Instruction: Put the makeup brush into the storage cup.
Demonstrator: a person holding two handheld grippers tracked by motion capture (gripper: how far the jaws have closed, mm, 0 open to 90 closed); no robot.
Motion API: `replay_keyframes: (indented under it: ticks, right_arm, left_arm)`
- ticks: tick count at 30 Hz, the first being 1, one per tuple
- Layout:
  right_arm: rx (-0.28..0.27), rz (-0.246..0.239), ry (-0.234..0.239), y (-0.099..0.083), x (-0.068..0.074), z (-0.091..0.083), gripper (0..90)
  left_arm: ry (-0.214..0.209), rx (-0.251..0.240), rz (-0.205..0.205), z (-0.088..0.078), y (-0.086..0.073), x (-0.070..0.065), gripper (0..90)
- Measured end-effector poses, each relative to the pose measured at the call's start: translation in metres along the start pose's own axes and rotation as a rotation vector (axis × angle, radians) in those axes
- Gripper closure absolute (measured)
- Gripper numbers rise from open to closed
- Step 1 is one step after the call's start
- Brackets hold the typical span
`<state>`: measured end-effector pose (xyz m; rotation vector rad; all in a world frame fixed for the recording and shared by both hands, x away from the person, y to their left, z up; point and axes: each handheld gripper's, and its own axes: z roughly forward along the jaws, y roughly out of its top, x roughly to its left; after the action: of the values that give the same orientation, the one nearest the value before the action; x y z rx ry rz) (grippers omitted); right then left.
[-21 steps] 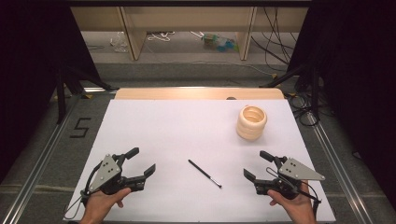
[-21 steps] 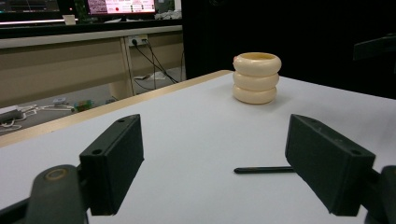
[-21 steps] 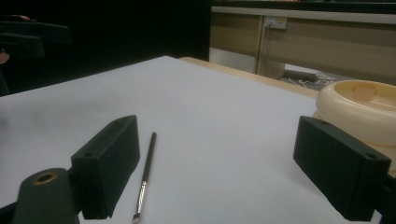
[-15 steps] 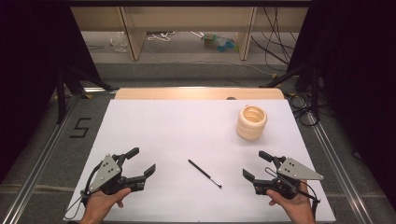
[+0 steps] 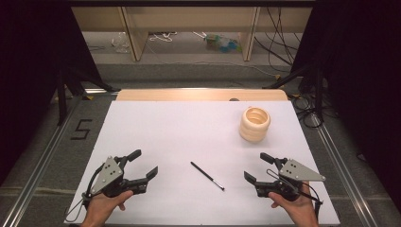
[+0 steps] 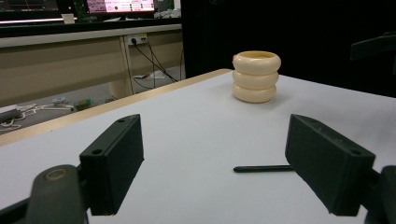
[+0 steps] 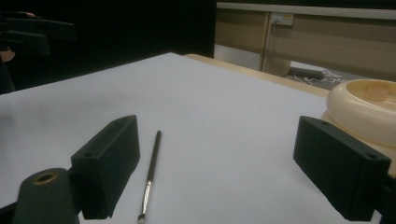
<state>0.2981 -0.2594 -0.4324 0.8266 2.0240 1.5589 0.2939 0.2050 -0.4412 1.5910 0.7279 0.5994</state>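
Work not yet begun: left gripper [image 5: 140,163] and right gripper [image 5: 259,167], fingers apart and empty, flank an untouched pen [image 5: 207,175]; ribbed cream holder [image 5: 254,124] waits.

Pen [image 6: 264,168]: in the left gripper view its right end is hidden behind the right jaw. In the right gripper view the pen [image 7: 150,175] tip runs off the bottom edge. Holder [image 7: 366,114]: cut by the right edge there, lower part hidden behind the right jaw, close and soft. Both forearms cut off at the bottom of the high view. Clutter on the floor beyond the table [image 5: 198,94] is too small to tell.
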Motion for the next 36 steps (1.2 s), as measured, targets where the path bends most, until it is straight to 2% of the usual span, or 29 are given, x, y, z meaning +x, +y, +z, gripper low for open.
replay_keyframes:
  ticks: [2,3,4,5,7,8,10,12,15,17,19,21,24,25,26,27,29,31,33,34,35,36]
  right_arm:
    - [0.003,0.010,0.020,0.001,0.001,0.001,15.8]
    - [-0.008,0.009,0.008,0.002,0.001,0.002,15.7]
    - [0.006,0.006,0.029,0.003,0.002,0.003,15.7]
    - [0.009,0.014,0.031,0.004,0.003,0.004,15.8]
    - [0.011,0.013,0.031,0.005,0.003,0.005,15.8]
    - [0.014,0.005,0.033,0.008,0.004,0.008,15.8]
    - [0.019,-0.010,0.032,0.010,0.003,0.010,15.8]
    - [0.018,-0.006,0.037,0.011,0.004,0.013,15.8]
    - [0.046,-0.007,0.054,0.014,0.007,0.017,15.8]
    - [0.039,0.000,0.068,0.014,0.008,0.019,15.8]
    - [0.057,-0.011,0.080,0.018,0.009,0.023,15.8]
    - [0.102,-0.050,0.083,0.022,0.011,0.030,15.8]
    - [0.144,-0.067,0.093,0.026,0.014,0.038,15.9]
    - [0.144,-0.067,0.093,0.026,0.014,0.038,15.9]
    - [0.144,-0.071,0.098,0.027,0.014,0.041,16.0]
    - [0.163,-0.076,0.103,0.029,0.016,0.046,16.1]
    - [0.168,-0.074,0.109,0.030,0.017,0.049,16.2]
    - [0.172,-0.093,0.115,0.032,0.018,0.055,16.4]
    - [0.184,-0.092,0.118,0.033,0.020,0.058,17.0]
    - [0.195,-0.101,0.118,0.034,0.021,0.060,17.5]
    - [0.213,-0.117,0.129,0.036,0.023,0.064,18.6]
    - [0.209,-0.123,0.131,0.036,0.024,0.067,19.0]
  left_arm:
    - [0.000,0.003,0.014,0.000,0.000,0.001,19.4]
    - [0.001,0.006,0.013,0.000,0.000,0.001,19.4]
    - [0.001,0.009,0.006,0.000,0.000,0.000,19.4]
    - [0.001,0.009,0.006,0.000,0.000,0.000,19.4]
    - [-0.002,0.008,0.014,0.000,0.000,0.000,19.4]
    - [-0.001,0.009,0.003,0.001,-0.001,0.000,19.4]
    - [0.000,0.011,0.015,0.001,-0.001,0.001,19.4]
    - [-0.002,0.012,0.021,0.001,-0.001,0.001,19.4]
    - [0.000,0.010,0.016,0.001,-0.001,0.000,19.4]
    - [0.000,0.011,0.018,0.001,-0.001,0.000,19.4]
    - [0.000,0.012,0.016,0.002,-0.001,0.000,19.4]
    - [0.000,0.012,0.015,0.002,-0.001,0.000,19.4]
    - [0.001,0.010,0.013,0.002,-0.002,0.001,19.4]
    - [0.001,0.010,0.013,0.002,-0.002,0.001,19.4]
    - [0.003,0.009,-0.004,0.002,-0.002,0.000,19.4]
    - [0.002,0.009,-0.001,0.002,-0.002,0.000,19.4]
    - [0.001,0.012,-0.001,0.002,-0.002,0.000,19.4]
    - [0.001,0.011,-0.002,0.002,-0.002,0.000,19.4]
    - [-0.002,0.013,0.013,0.002,-0.002,0.000,19.4]
    - [0.001,0.012,-0.004,0.002,-0.002,0.000,19.4]
    - [-0.002,0.012,0.015,0.002,-0.002,0.001,19.4]
    - [-0.002,0.012,0.015,0.002,-0.002,0.001,19.4]
